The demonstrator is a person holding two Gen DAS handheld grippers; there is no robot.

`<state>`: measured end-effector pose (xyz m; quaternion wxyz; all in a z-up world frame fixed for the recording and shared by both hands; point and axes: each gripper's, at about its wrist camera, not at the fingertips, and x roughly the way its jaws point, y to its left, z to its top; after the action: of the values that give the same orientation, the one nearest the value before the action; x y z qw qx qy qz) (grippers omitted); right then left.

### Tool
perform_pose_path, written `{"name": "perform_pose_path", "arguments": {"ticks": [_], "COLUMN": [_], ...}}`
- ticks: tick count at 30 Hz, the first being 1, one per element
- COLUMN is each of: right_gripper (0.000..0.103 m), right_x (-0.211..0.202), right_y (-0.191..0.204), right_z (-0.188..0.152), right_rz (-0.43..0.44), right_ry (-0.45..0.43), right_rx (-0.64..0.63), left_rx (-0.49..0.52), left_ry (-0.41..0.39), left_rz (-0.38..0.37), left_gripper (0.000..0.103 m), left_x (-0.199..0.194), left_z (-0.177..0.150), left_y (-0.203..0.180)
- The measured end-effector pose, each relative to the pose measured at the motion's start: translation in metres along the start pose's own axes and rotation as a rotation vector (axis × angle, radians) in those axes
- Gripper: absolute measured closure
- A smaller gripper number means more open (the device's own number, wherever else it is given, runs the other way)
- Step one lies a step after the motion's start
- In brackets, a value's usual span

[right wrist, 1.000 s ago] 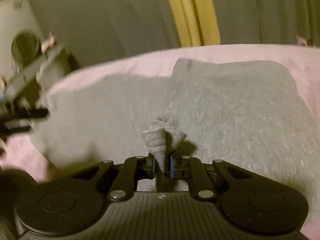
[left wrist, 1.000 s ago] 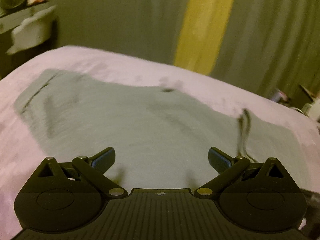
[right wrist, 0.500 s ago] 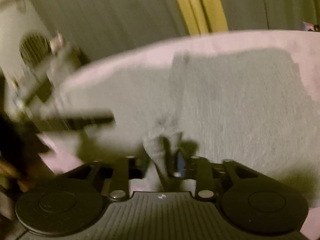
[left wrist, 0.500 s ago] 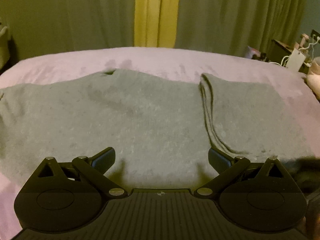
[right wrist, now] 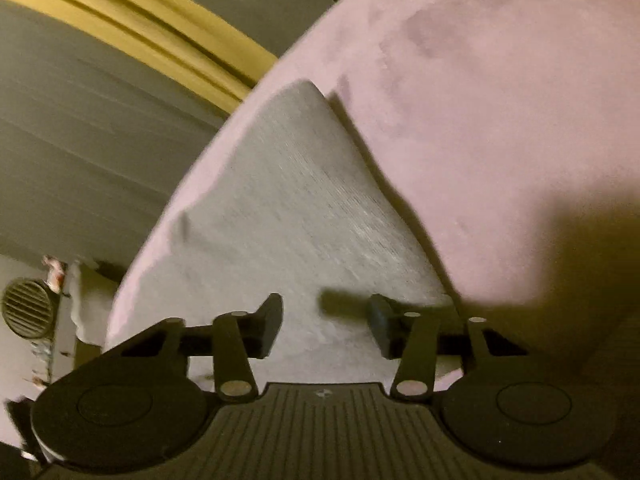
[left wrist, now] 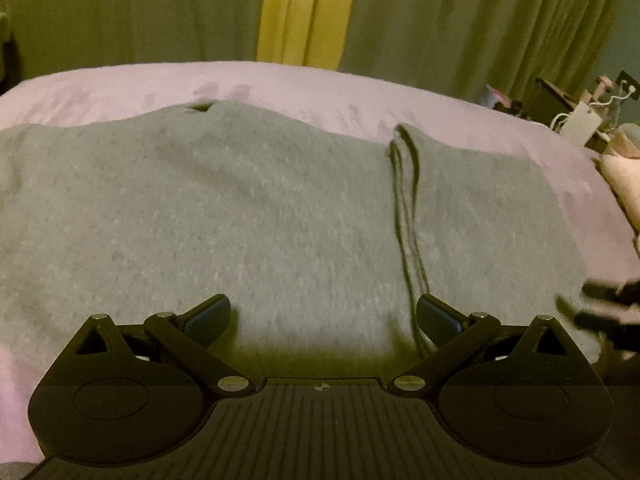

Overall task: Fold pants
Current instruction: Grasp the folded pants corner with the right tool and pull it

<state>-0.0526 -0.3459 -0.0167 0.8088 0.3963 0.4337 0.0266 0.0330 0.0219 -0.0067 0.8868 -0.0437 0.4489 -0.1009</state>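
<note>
Pants (left wrist: 248, 216) of grey knit lie spread flat across the bed (left wrist: 304, 88), which is covered in a pale pink sheet. From your left wrist camera you see the cloth filling most of the width, with its far edge running unevenly below the bare sheet. A folded-over portion lies on the right part of the garment, and its layered edge shows as a stack of dark lines (left wrist: 406, 216) running from the far side toward your left gripper (left wrist: 324, 316). That gripper's fingers (left wrist: 210, 316) stand wide apart, with nothing between them, low over the near part of the cloth; the right one sits just beside the near end of the layered edge.

Your right gripper (right wrist: 324, 324) is tilted, so the bed appears slanted in its view. Its fingers (right wrist: 270, 326) are also spread, moderately wide, and hold nothing. Grey cloth (right wrist: 304, 232) lies under and ahead of them, narrowing to a corner at the far end, with pink sheet on the right side of it. A dark shadow falls across the sheet at the right of that view.

At the right edge of the left view you can make out a blurred dark shape (left wrist: 608, 308) near the cloth's corner; I cannot tell exactly what it is. Olive curtains (left wrist: 460, 24) with a yellow strip (left wrist: 306, 8) hang behind the bed, and a cluttered nightstand (left wrist: 576, 108) stands at the far right.
</note>
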Motion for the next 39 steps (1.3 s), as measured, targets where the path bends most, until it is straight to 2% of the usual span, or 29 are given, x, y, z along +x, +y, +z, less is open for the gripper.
{"name": "perform_pose_path", "arguments": {"ticks": [1, 3, 5, 7, 8, 11, 15, 17, 20, 22, 25, 27, 28, 30, 32, 33, 34, 35, 36, 37, 39], "right_gripper": [0.034, 0.025, 0.023, 0.025, 0.026, 0.022, 0.02, 0.02, 0.02, 0.02, 0.02, 0.02, 0.02, 0.02, 0.034, 0.061, 0.083, 0.088, 0.103, 0.103, 0.103], "right_x": [-0.004, -0.013, -0.013, -0.006, -0.003, -0.004, -0.012, -0.013, -0.003, 0.002, 0.001, -0.001, -0.005, -0.004, 0.004, 0.013, 0.023, 0.036, 0.049, 0.049, 0.038], "right_y": [0.005, 0.011, 0.007, -0.001, -0.004, -0.001, -0.005, -0.009, -0.014, -0.016, -0.008, 0.002, 0.009, 0.017, 0.019, 0.018, 0.015, 0.009, 0.001, -0.008, -0.015], "right_z": [-0.002, -0.001, 0.001, 0.004, 0.003, 0.004, 0.002, 0.005, 0.008, 0.006, 0.007, 0.012, 0.017, 0.029, 0.038, 0.042, 0.043, 0.043, 0.041, 0.039, 0.044], "right_rz": [0.022, 0.051, 0.064, -0.063, -0.1, -0.098, -0.121, -0.131, -0.244, -0.242, -0.26, -0.218, -0.166, -0.001, 0.121, 0.133, 0.094, -0.008, -0.108, -0.083, -0.023], "right_ry": [-0.033, -0.076, -0.055, -0.009, 0.002, -0.008, -0.06, -0.079, -0.069, -0.045, -0.08, -0.115, -0.129, -0.142, -0.124, -0.103, -0.083, -0.058, -0.027, -0.043, -0.048], "right_rx": [-0.028, -0.064, -0.038, -0.026, -0.042, -0.051, -0.081, -0.084, -0.085, -0.077, -0.131, -0.177, -0.187, -0.164, -0.132, -0.126, -0.137, -0.16, -0.181, -0.175, -0.098], "left_rx": [-0.002, 0.003, 0.02, 0.036, 0.037, 0.038, 0.043, 0.037, 0.046, 0.064, 0.09, 0.092, 0.09, 0.085, 0.085, 0.09, 0.099, 0.105, 0.108, 0.105, 0.08], "left_ry": [0.001, 0.001, 0.012, 0.036, 0.052, 0.099, 0.085, 0.088, 0.097, 0.107, 0.128, 0.123, 0.113, 0.104, 0.098, 0.09, 0.08, 0.071, 0.059, 0.049, 0.023], "left_rz": [-0.015, -0.045, -0.052, -0.052, -0.054, -0.089, -0.108, -0.097, -0.071, -0.061, -0.026, -0.024, -0.036, -0.044, -0.048, -0.055, -0.067, -0.078, -0.086, -0.092, -0.114], "left_gripper": [0.0, 0.0, 0.0, 0.0, 0.0, 0.0, 0.0, 0.0, 0.0, 0.0, 0.0, 0.0, 0.0, 0.0, 0.0, 0.0, 0.0, 0.0, 0.001, 0.002, 0.01], "left_x": [0.0, -0.001, 0.003, 0.008, 0.011, 0.023, 0.035, 0.046, 0.066, 0.078, 0.095, 0.097, 0.097, 0.096, 0.095, 0.093, 0.092, 0.09, 0.089, 0.088, 0.084], "left_z": [0.0, 0.001, 0.002, 0.004, 0.005, 0.012, 0.029, 0.039, 0.051, 0.056, 0.06, 0.061, 0.061, 0.06, 0.061, 0.061, 0.061, 0.062, 0.062, 0.063, 0.065], "left_y": [0.0, 0.0, -0.004, -0.009, -0.012, -0.022, -0.038, -0.045, -0.051, -0.056, -0.063, -0.066, -0.067, -0.067, -0.068, -0.068, -0.068, -0.068, -0.066, -0.064, -0.06]}}
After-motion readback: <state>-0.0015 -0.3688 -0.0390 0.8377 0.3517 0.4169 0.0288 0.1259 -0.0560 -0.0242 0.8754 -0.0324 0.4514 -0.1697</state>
